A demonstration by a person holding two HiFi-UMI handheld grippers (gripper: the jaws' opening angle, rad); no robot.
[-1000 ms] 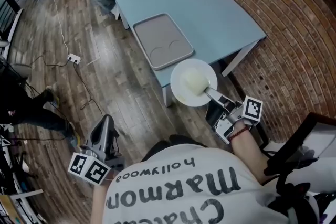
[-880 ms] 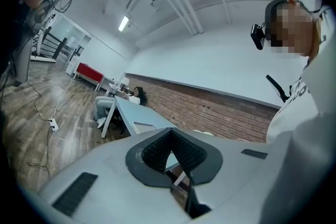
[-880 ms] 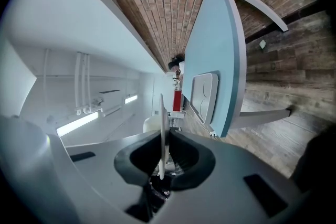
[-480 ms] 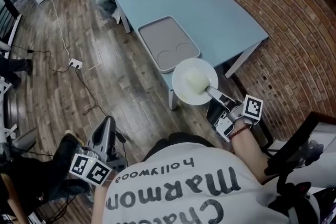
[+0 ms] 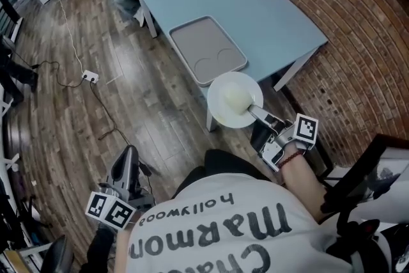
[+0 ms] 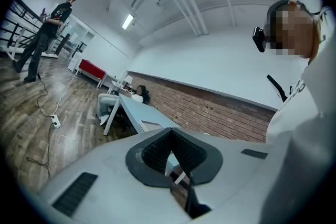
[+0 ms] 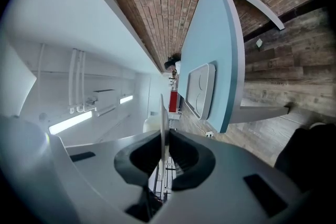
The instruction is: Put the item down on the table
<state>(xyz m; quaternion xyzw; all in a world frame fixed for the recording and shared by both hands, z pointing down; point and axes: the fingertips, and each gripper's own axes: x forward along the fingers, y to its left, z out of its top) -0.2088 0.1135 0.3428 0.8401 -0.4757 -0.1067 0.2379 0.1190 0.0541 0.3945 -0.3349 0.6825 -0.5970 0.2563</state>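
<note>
Right gripper (image 5: pixel 254 112) pinches plate (image 5: pixel 233 98) rim, plate flat at table (image 5: pixel 268 16) edge beside tray (image 5: pixel 208 48), ready for set-down. Left gripper (image 5: pixel 128 156) clenched empty, parked low.

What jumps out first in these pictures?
A white plate is clamped by its rim in the right gripper at the near end of a blue table, beside a grey tray. A brick wall runs along the table; the left gripper hangs shut and empty over the wooden floor.

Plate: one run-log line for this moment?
right gripper: shut on plate rim | plate: in air at table near edge, by tray | left gripper: shut, empty
</note>
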